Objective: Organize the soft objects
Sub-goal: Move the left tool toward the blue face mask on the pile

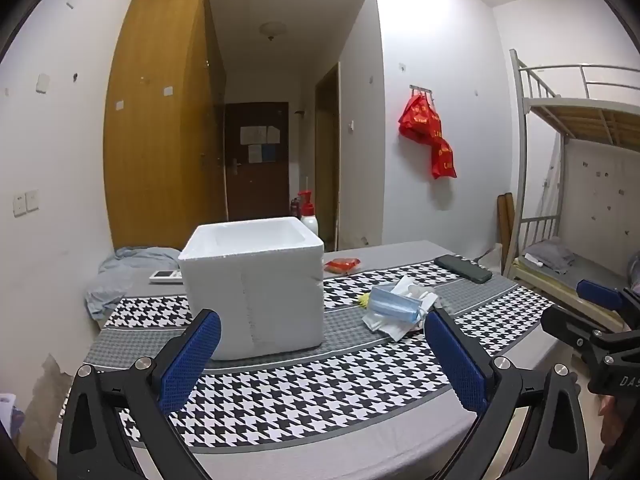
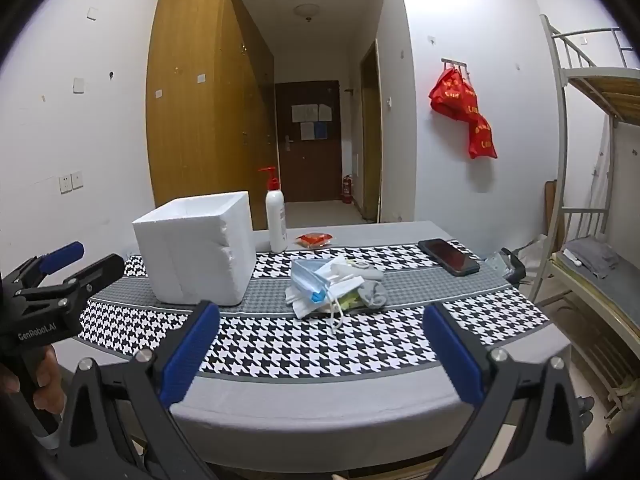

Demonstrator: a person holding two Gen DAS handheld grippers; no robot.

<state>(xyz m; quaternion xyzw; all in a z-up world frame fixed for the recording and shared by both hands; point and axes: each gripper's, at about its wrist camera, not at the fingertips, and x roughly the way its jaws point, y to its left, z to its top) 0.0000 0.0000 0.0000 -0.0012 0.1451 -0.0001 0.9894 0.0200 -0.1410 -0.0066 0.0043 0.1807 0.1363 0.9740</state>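
A pile of soft items (image 1: 396,304) lies on the houndstooth table cover: blue face masks (image 2: 310,280), white wrappers and a grey sock (image 2: 372,294). Left of the pile stands an open white foam box (image 1: 256,284) (image 2: 196,248). My left gripper (image 1: 320,356) hovers open over the near part of the table, in front of the box, nothing between its blue pads. My right gripper (image 2: 320,352) is open too, in front of the pile and short of it. Each gripper shows at the edge of the other's view: the right gripper (image 1: 580,308), the left gripper (image 2: 80,264).
A black phone (image 2: 448,257) lies at the table's far right, a red packet (image 2: 315,239) and a pump bottle (image 2: 276,216) behind the box. A white remote (image 1: 166,277) and a blue cloth (image 1: 120,276) sit far left. A bunk bed (image 2: 592,264) stands right of the table.
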